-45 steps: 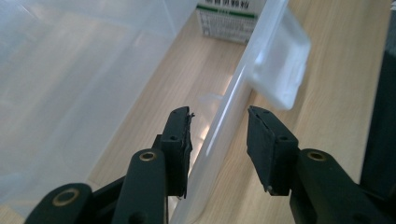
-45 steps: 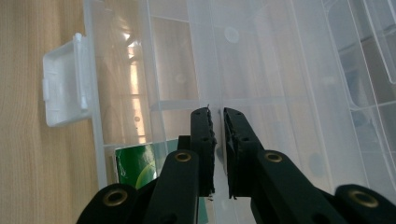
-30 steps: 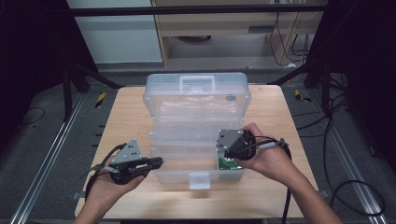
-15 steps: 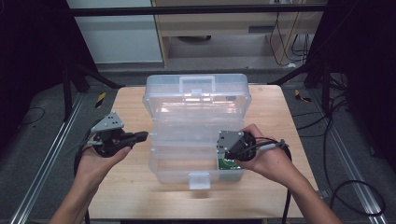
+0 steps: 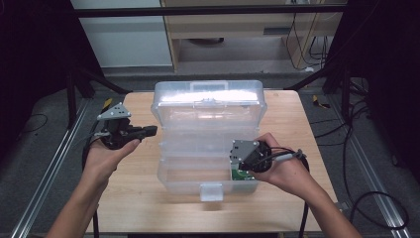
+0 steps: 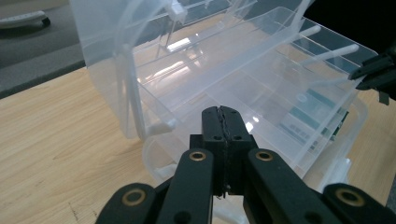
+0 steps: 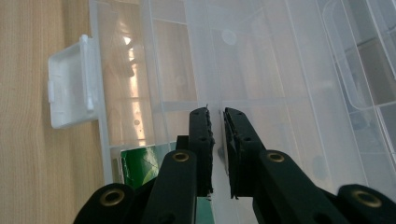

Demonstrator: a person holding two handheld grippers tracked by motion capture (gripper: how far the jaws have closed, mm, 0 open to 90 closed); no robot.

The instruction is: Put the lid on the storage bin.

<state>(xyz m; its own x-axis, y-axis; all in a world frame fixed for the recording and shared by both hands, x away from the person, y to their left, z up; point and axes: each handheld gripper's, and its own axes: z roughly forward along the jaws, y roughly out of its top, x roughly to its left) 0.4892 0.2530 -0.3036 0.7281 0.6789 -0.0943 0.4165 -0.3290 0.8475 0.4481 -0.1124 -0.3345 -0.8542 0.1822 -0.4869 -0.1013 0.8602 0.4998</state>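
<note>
Clear plastic organizer box [image 5: 208, 144] sits in the middle of the wooden table [image 5: 143, 203], its lid swung up at the far side and its stepped trays fanned out toward the person. Its long axis runs across the table, side to side, and the white latch [image 5: 211, 191] on the front wall faces the person. A green card [image 5: 242, 174] lies in the bottom tier at the right front corner. The right gripper [image 7: 217, 116] reaches down over that corner, its jaws pinching a thin clear tray wall between them. The left gripper [image 6: 225, 122] is held in the air just left of the box, pointing at it, jaws pressed together on nothing.
</note>
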